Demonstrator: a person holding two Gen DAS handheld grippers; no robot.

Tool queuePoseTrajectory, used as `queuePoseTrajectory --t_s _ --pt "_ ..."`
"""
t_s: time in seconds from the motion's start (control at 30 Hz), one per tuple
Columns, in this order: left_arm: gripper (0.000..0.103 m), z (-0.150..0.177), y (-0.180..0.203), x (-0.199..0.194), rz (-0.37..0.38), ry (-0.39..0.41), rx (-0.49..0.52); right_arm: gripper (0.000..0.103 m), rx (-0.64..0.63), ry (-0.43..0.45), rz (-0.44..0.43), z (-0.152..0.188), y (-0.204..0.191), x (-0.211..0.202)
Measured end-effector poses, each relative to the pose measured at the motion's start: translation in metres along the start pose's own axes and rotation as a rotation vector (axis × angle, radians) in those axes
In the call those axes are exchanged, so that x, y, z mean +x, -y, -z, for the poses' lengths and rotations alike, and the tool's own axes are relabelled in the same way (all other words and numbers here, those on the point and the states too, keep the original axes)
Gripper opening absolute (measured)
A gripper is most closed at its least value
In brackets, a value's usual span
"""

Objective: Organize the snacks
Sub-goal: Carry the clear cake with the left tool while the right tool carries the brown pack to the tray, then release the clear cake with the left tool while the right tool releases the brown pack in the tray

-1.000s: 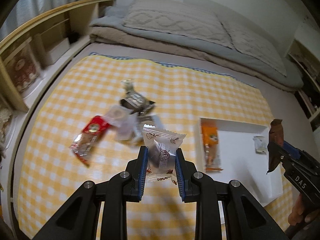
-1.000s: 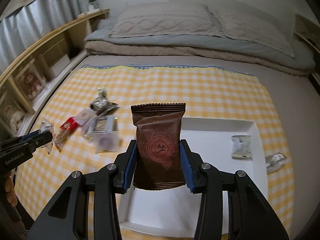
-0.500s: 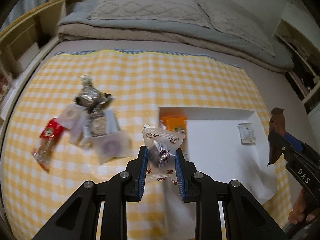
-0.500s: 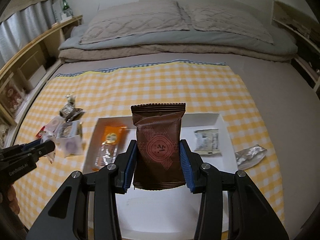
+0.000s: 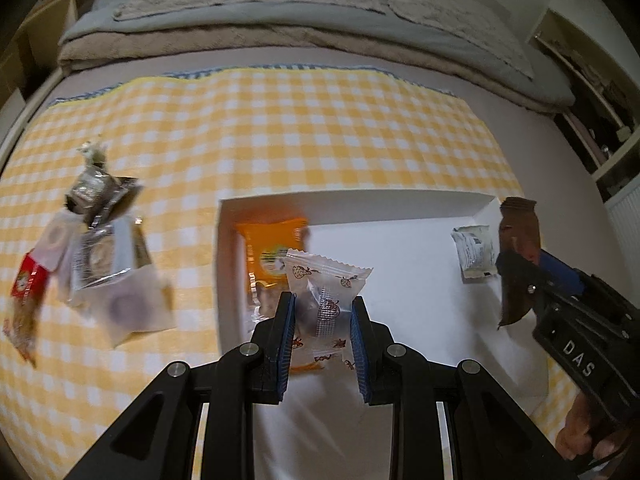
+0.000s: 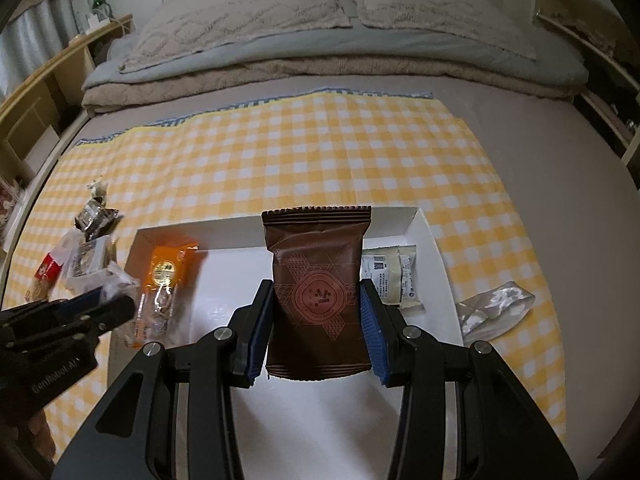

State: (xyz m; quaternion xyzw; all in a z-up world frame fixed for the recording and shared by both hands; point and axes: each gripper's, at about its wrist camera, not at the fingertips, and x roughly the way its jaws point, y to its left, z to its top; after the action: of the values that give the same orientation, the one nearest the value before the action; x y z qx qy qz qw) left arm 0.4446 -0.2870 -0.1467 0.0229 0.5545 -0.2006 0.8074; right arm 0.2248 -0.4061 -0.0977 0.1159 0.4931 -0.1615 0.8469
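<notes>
Folded bedding [image 6: 320, 36], wooden shelving [image 6: 44, 92]

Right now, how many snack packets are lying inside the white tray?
2: an orange packet at the white tray's left end, and a pale cream packet at its right end. The held brown packet may hide more.

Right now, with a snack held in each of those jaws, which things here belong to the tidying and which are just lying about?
Part of the job:
- white tray
- strawberry-print packet, held left
- brown packet, held right
- orange packet and pale packet, in the tray
- silver packet beside the tray
- loose snack pile

Just lying about:
- pillows
- folded blankets
- green bottle
</notes>
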Motion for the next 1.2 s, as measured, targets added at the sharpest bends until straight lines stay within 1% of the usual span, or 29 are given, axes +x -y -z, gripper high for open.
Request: queuePoseTrajectory --t_s 0.27,0.4,0.5,0.67,0.7,0.73,0.77,0.83,0.93,1.0,1.1,1.2 --pt "0.026 -0.018 0.003 0.053 0.063 -0.056 -0.048 0.042 -0.013 -0.035 0.008 -0.002 0.004 0.026" --pt "0.026 -0.023 0.002 0.074 0.097 -0.071 -0.067 0.042 0.005 -0.053 0.007 -0.005 0.010 0.038" --pt "0.026 -0.027 -0.001 0.085 0.100 -0.066 -0.073 0.042 0.009 -0.065 -0.008 -0.006 0.011 0.046" --pt "0.029 -0.025 -0.005 0.092 0.086 -0.064 -0.066 0.042 0.031 -0.070 -0.034 -0.012 0.008 0.054" --pt "0.031 -0.025 -0.007 0.093 0.082 -0.061 -0.065 0.042 0.035 -0.070 -0.041 -0.013 0.007 0.055" --pt "0.036 -0.024 -0.009 0.091 0.079 -0.057 -0.067 0.042 0.038 -0.068 -0.046 -0.014 0.006 0.056" --pt "0.039 -0.023 -0.013 0.089 0.076 -0.051 -0.071 0.042 0.036 -0.065 -0.046 -0.015 0.006 0.057" --pt "0.039 -0.024 -0.019 0.089 0.069 -0.044 -0.072 0.043 0.037 -0.062 -0.040 -0.017 0.005 0.059" --pt "0.046 -0.024 -0.020 0.086 0.052 -0.036 -0.059 0.044 0.056 -0.069 -0.045 -0.017 0.010 0.060" --pt "0.048 -0.023 -0.020 0.084 0.037 -0.032 -0.045 0.046 0.064 -0.069 -0.049 -0.016 0.013 0.059" --pt "0.049 -0.021 -0.017 0.078 0.025 -0.033 -0.029 0.055 0.075 -0.065 -0.046 -0.015 0.019 0.055" --pt "0.053 -0.017 -0.013 0.072 0.010 -0.038 -0.014 0.058 0.083 -0.073 -0.049 -0.013 0.025 0.052"
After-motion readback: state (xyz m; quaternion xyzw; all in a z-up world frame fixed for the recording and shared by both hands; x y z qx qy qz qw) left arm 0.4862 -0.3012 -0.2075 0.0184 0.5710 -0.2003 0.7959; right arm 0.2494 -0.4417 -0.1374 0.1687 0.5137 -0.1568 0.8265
